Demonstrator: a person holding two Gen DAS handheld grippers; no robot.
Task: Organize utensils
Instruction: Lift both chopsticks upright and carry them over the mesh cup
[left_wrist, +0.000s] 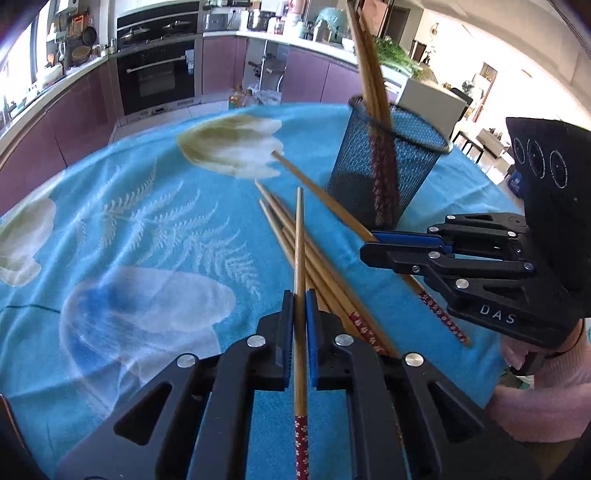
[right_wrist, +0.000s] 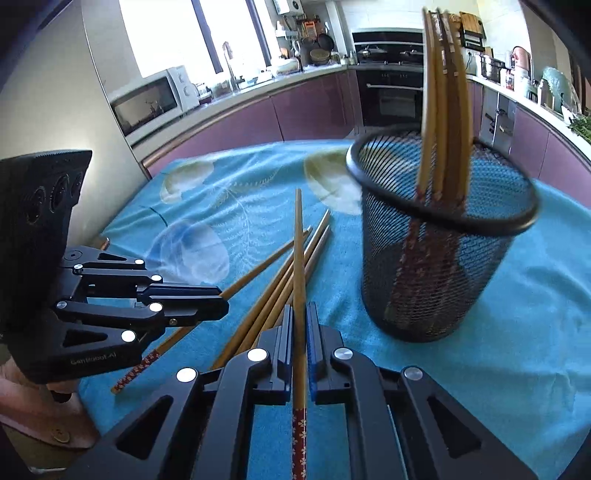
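Note:
My left gripper (left_wrist: 300, 306) is shut on a wooden chopstick (left_wrist: 300, 240) with a red patterned end, its tip pointing forward. My right gripper (right_wrist: 300, 317) is shut on another such chopstick (right_wrist: 298, 251); it also shows at the right of the left wrist view (left_wrist: 373, 247), clamped on a chopstick. A black mesh cup (left_wrist: 388, 162) (right_wrist: 443, 258) stands upright on the table and holds several chopsticks (right_wrist: 443, 103). Several loose chopsticks (left_wrist: 317, 273) (right_wrist: 280, 280) lie in a pile between the grippers. The left gripper appears at the left of the right wrist view (right_wrist: 218, 302).
The table wears a blue cloth with a flower print (left_wrist: 147, 229) (right_wrist: 517, 332). Purple kitchen cabinets, an oven (left_wrist: 155, 74) and a microwave (right_wrist: 147, 99) stand behind the table. A gloved hand (left_wrist: 535, 398) holds the right gripper.

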